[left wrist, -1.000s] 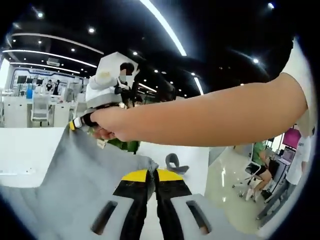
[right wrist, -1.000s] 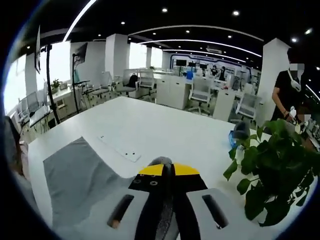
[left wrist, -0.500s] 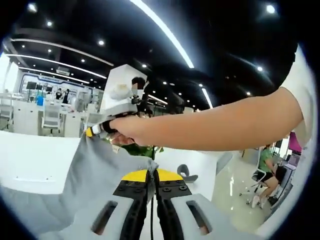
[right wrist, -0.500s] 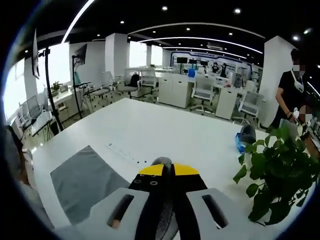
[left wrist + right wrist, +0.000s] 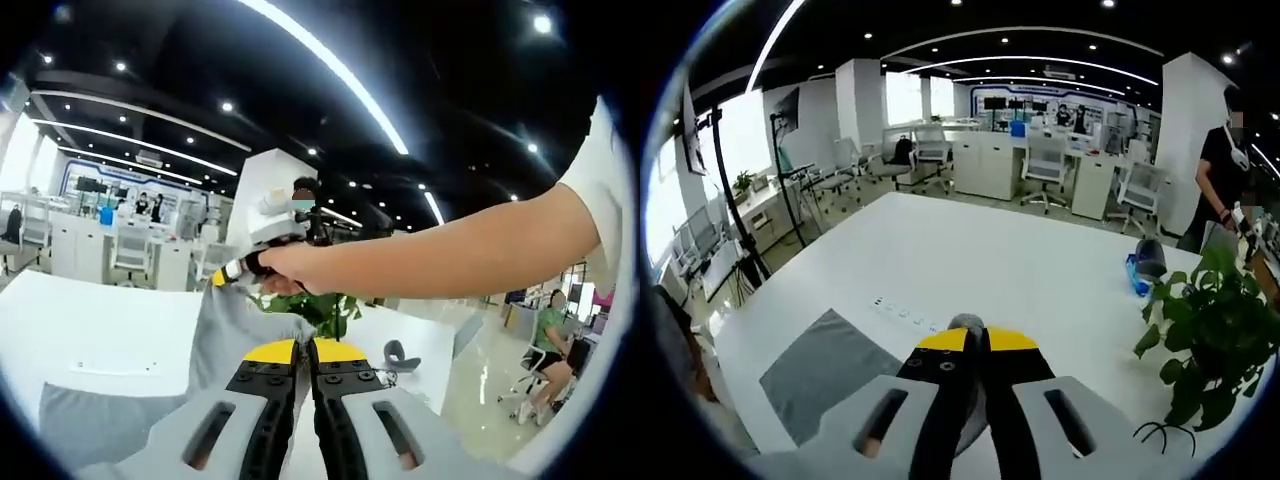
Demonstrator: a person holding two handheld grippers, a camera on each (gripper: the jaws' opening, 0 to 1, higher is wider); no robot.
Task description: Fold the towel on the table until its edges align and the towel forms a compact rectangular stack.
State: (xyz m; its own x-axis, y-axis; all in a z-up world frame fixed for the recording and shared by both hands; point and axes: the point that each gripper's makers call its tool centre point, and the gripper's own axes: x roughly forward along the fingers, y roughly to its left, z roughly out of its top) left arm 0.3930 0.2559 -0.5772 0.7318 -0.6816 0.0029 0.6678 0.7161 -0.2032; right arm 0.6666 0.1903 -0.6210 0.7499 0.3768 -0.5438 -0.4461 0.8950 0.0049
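Since a second ago I have lifted both corners higher: in the left gripper view the towel (image 5: 235, 330) now hangs as a narrower grey sheet, with more of the white surface (image 5: 110, 330) bare to its left, and my right hand (image 5: 285, 268) sits higher and farther off than before. In the right gripper view the grey patch of towel (image 5: 830, 365) lying on the surface (image 5: 970, 270) has shrunk and slid toward the near left edge, and the plant (image 5: 1215, 335) at the right has dropped lower in the view. My left hand-held gripper (image 5: 303, 350) is clenched on the towel, whose cloth rises out from between its closed yellow tips. My right hand-held gripper (image 5: 975, 338) is likewise clenched on the towel, with a grey bunch of cloth poking up between its tips. In the left gripper view my right arm (image 5: 450, 255) reaches across from the right, level and outstretched, with the right hand-held gripper (image 5: 235, 270) pinching the towel's top corner far ahead of me. The towel hangs between the two grippers above the surface, and its lower part lies on the near left of the surface. A blue bottle (image 5: 1137, 272) stands on the far right of the surface beside the plant.
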